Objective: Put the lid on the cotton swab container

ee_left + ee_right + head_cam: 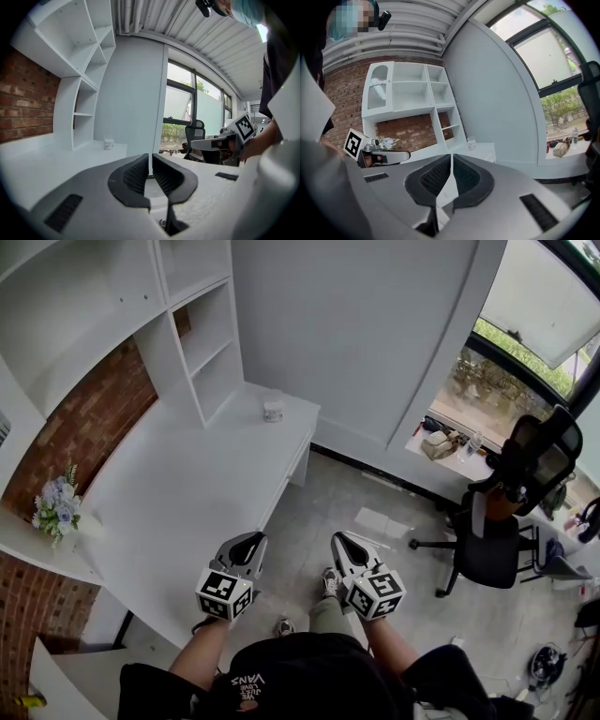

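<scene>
Left gripper [150, 158] and right gripper [451, 158] are held low and close in front of the person, side by side and apart from each other, each with its jaws pressed together and nothing between them. Neither touches anything. Just left of the left gripper runs the near right edge of the white desk [187, 493]; grey floor lies below both. The cotton swab container [273, 407] stands alone at the far end of the desk, near its right corner and just beside the white shelf unit [202, 324], well apart from both grippers. It is too small to tell whether a lid sits on it, and no separate lid can be made out. The step in hand is judged to be the approach: walk along the desk edge, spread the jaws before arrival, and come in from the right, where the corner gives free access. Room is ample on the bare desktop; flowers [56, 507] stand far left, and the office chair [492, 540] stands well away to the right.
</scene>
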Demonstrator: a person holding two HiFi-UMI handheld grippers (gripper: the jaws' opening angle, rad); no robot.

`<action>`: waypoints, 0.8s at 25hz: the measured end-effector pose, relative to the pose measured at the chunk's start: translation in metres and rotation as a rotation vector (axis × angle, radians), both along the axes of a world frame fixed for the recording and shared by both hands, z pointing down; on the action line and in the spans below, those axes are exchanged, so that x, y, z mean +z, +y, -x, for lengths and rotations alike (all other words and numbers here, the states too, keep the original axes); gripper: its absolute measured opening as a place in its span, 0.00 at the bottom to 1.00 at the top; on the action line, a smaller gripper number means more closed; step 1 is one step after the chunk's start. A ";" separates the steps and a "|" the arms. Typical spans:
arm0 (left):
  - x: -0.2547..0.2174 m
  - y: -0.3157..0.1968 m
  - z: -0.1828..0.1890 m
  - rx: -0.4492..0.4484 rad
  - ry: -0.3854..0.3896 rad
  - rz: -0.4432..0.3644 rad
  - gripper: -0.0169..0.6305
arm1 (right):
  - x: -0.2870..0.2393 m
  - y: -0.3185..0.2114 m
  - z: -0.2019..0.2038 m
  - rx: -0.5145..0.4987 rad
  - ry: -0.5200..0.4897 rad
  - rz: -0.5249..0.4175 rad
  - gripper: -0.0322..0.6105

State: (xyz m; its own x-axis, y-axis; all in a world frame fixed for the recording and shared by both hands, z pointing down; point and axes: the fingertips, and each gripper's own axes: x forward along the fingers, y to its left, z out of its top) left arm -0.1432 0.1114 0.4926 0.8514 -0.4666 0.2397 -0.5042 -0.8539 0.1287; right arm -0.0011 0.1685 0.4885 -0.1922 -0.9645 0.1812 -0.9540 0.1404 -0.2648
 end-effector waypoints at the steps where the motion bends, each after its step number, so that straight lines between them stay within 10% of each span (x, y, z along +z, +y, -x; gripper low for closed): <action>1: 0.001 -0.007 -0.006 -0.004 -0.002 0.001 0.04 | 0.000 -0.008 -0.005 -0.008 0.001 0.000 0.05; 20: 0.010 -0.158 -0.144 -0.251 -0.044 0.034 0.05 | 0.009 -0.187 -0.142 -0.289 0.010 0.042 0.17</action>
State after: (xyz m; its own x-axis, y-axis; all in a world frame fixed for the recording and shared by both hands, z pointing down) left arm 0.0006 -0.0461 0.5029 0.6985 -0.6528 0.2931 -0.7054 -0.6971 0.1286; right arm 0.1413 -0.0189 0.4971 -0.4561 -0.8614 0.2237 -0.8787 0.3960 -0.2667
